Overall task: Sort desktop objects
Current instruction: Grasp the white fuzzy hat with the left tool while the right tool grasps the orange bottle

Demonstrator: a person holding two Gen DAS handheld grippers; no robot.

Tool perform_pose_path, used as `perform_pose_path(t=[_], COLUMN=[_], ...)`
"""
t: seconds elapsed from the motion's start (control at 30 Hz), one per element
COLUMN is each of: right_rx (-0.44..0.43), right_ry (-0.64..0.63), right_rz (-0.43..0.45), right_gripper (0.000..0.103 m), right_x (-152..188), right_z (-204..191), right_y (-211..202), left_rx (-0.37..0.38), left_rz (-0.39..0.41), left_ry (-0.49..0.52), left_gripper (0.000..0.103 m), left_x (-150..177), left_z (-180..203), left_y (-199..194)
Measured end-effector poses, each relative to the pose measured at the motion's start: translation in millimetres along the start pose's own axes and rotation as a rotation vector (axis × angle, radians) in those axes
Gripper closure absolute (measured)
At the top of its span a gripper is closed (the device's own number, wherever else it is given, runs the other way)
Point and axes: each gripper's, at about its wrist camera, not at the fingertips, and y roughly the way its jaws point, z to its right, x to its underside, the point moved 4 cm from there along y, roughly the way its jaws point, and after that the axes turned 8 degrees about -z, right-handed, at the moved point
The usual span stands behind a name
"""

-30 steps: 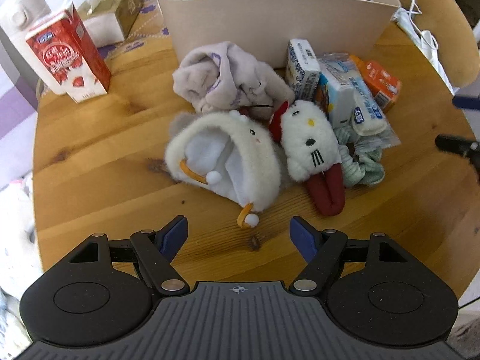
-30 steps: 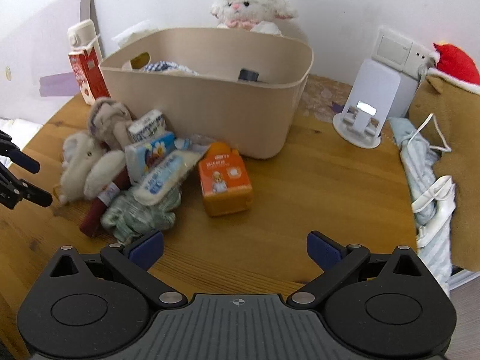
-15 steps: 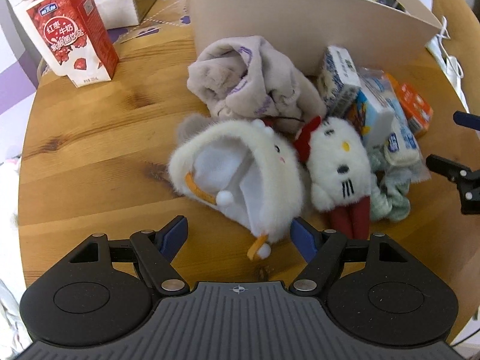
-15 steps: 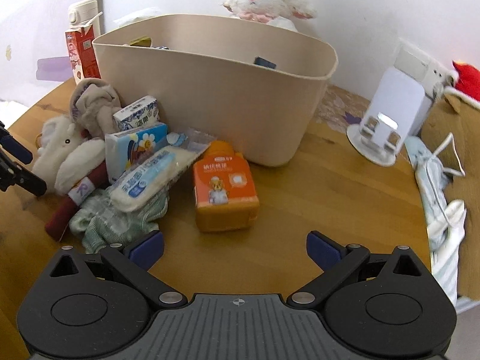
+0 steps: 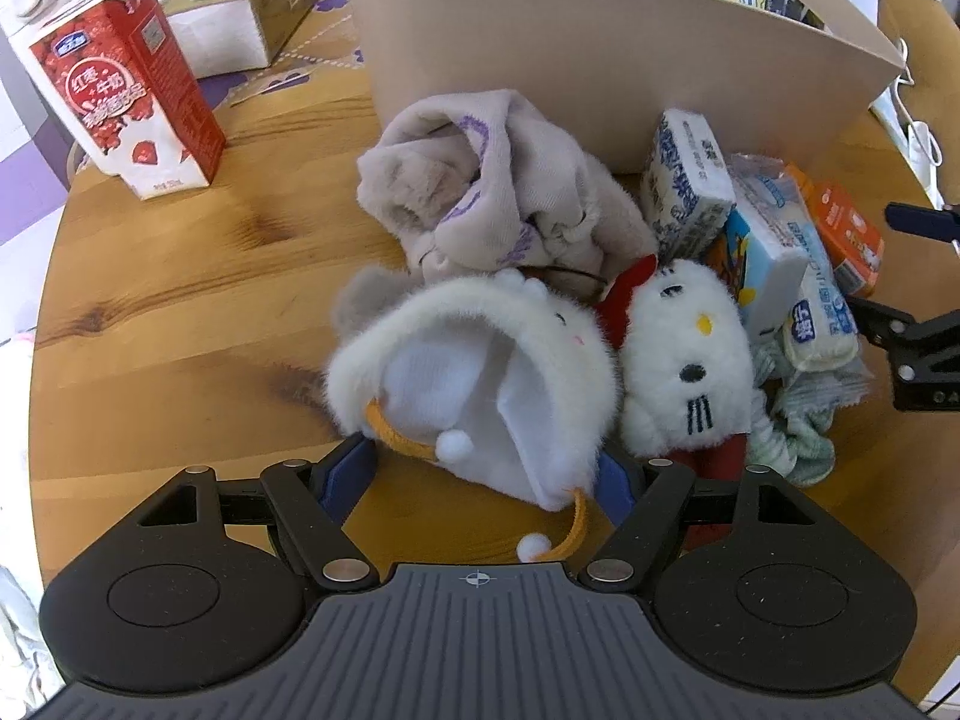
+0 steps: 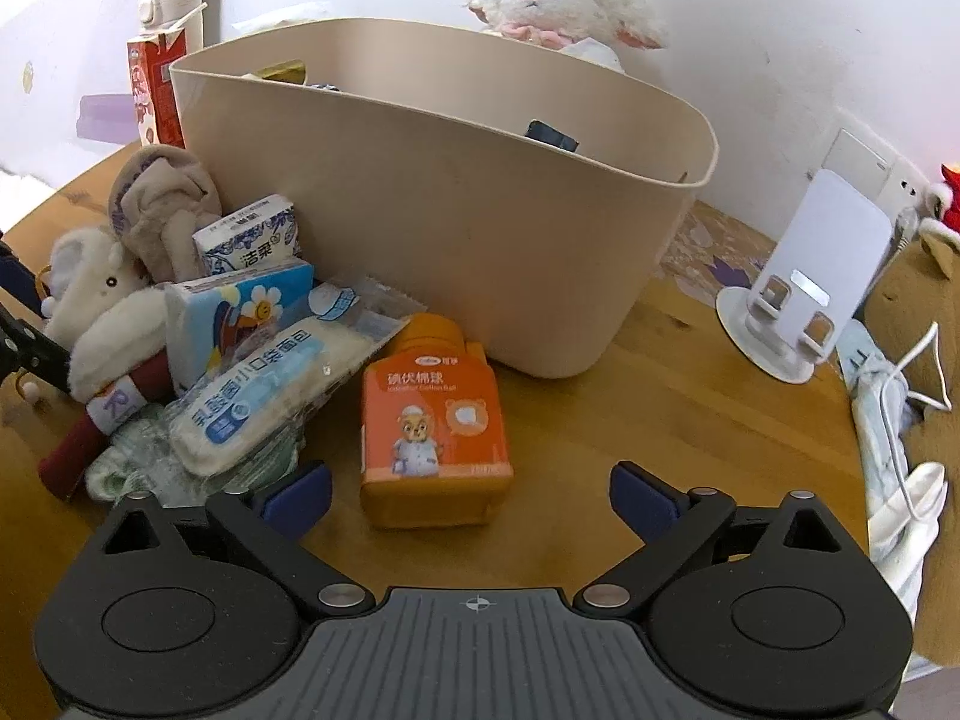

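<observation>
1. the white plush hat (image 5: 480,384) lies on the wooden table (image 5: 180,312), at the near end of a heap that sits against the front wall of the beige tub (image 5: 600,60).
2. the left gripper (image 5: 486,474) has its blue-padded fingers spread wide on either side of the hat's lower rim, not closed on it.
3. touching the hat on its right is a white cat plush (image 5: 690,354); behind it a grey plush cloth (image 5: 492,192) leans on the tub.
4. the orange bottle (image 6: 435,420) lies on the table in front of the tub, between the parted fingers of the right gripper (image 6: 471,495), whether touching cannot be told.
5. tissue packs (image 6: 252,300) are piled left of the bottle.
6. a red milk carton (image 5: 126,90) stands near the table's far left edge; a white phone stand (image 6: 804,294) stands to the right of the tub.
</observation>
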Motion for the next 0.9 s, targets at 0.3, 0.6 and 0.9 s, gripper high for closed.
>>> perform_pose_path(t=[0.3, 0.6, 0.9], right_rx=[-0.015, -0.059, -0.117], right_ry=[-0.023, -0.073, -0.063], right_rz=[0.007, -0.016, -0.052], right_gripper=[0.022, 0.052, 0.052], right_x=[-13.7, -20.3, -6.8], right_z=[0.1, -7.3, -11.4], right_y=[12.4, 16.2, 2.8], left_rx=[-0.011, -0.014, -0.018], left_rz=[0.039, 0.049, 0.076], left_ry=[0.025, 0.029, 0.047], left_gripper=[0.045, 0.084, 0.087], left_x=[-7.5, -11.3, 3.7], left_z=[-3.8, -11.7, -18.2], left_y=[4.1, 3.7, -11.4])
